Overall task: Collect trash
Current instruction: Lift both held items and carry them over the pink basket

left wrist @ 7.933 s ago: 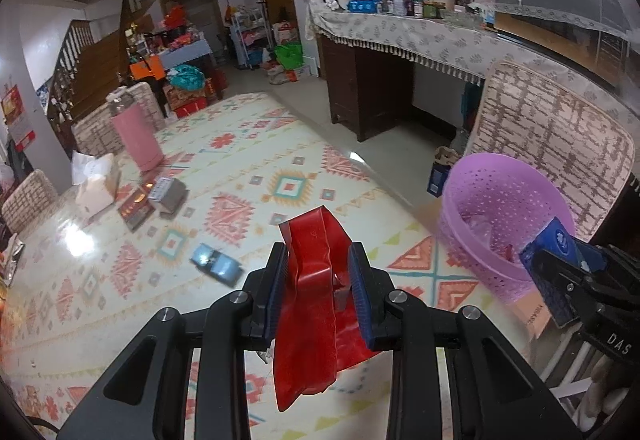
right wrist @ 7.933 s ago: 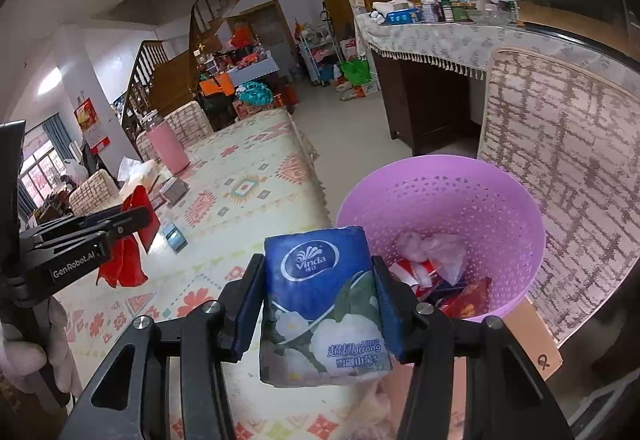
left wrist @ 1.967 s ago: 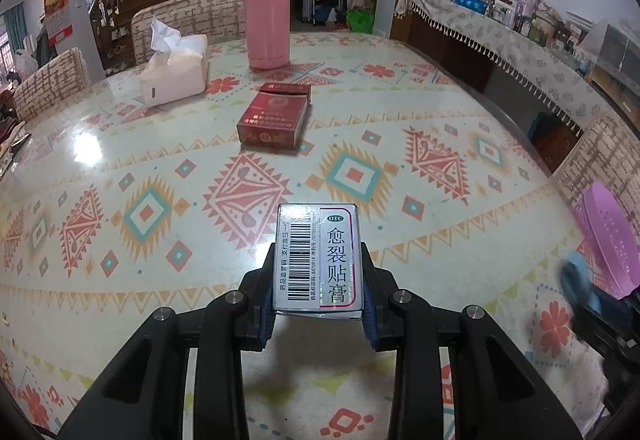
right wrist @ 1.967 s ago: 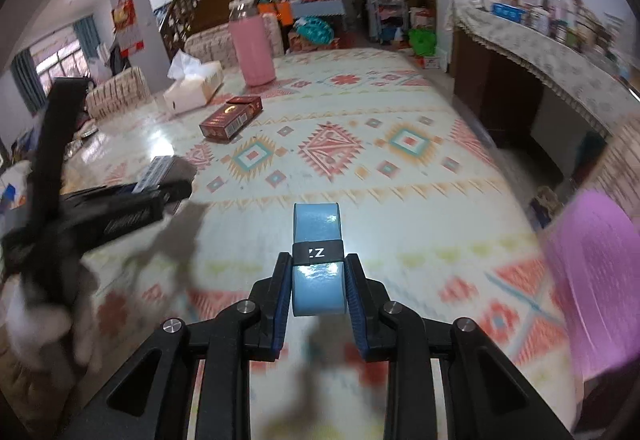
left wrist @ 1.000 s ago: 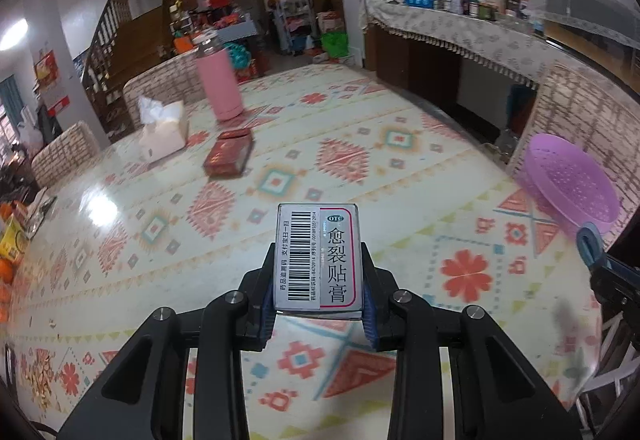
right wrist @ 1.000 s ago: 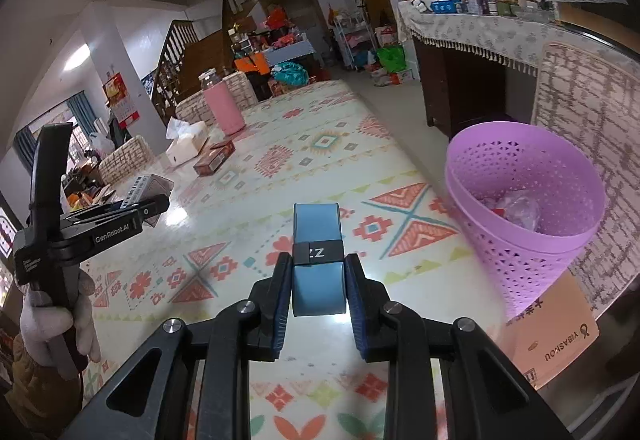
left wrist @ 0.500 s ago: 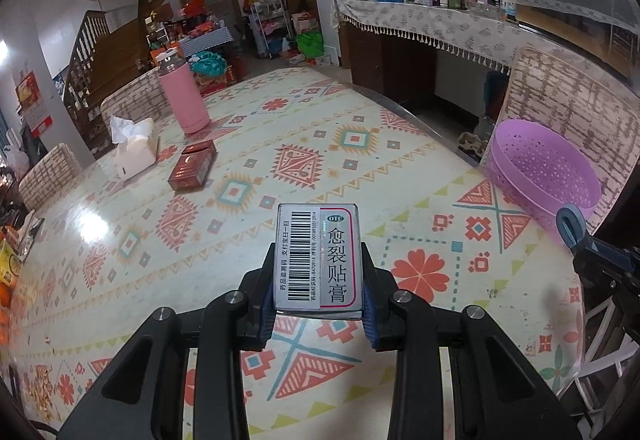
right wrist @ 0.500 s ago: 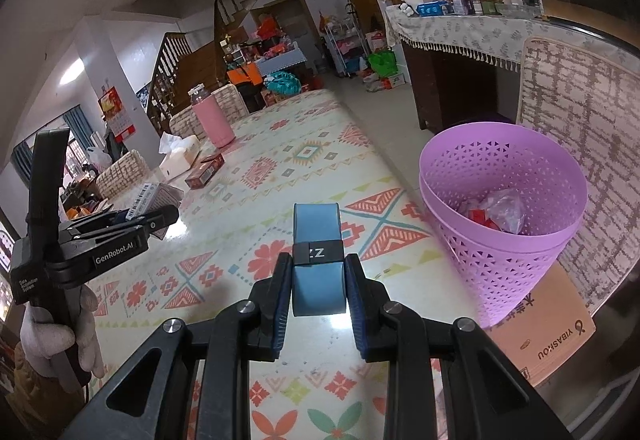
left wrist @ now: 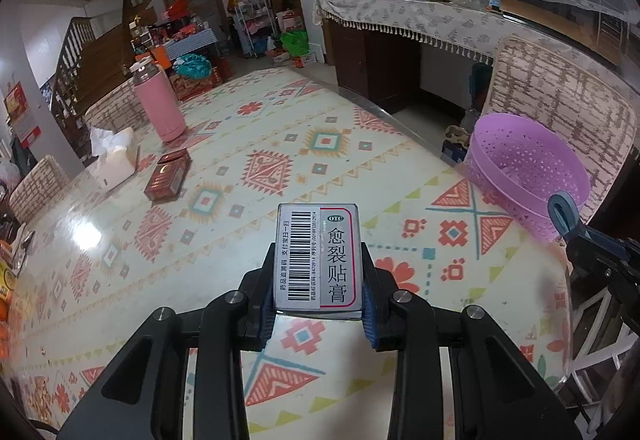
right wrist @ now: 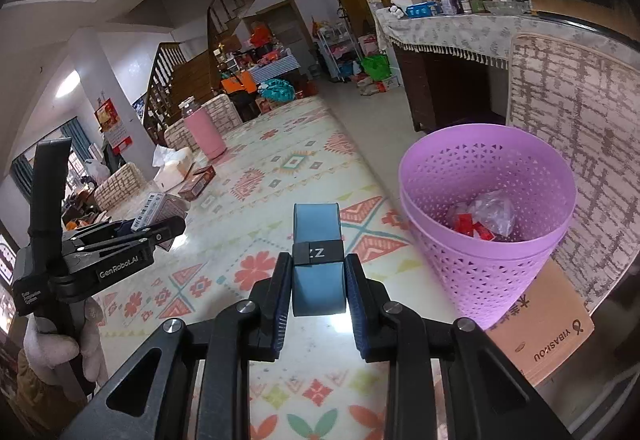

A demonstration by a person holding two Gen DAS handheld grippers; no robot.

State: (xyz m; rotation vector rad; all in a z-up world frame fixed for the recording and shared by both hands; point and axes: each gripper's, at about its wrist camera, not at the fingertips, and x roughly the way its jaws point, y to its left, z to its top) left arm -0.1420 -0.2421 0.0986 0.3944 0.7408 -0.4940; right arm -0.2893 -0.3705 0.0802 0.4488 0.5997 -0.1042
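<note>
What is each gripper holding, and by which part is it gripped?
The left gripper clamps a barcoded medicine box by its two long side edges. The right gripper pinches a blue roll by its two flat sides.

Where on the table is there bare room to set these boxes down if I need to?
The widest bare stretch of the table lies between the red box and the purple basket, below both grippers. It is crowded at the far left corner: the pink bottle, the tissue pack and the red box sit close together.
</note>
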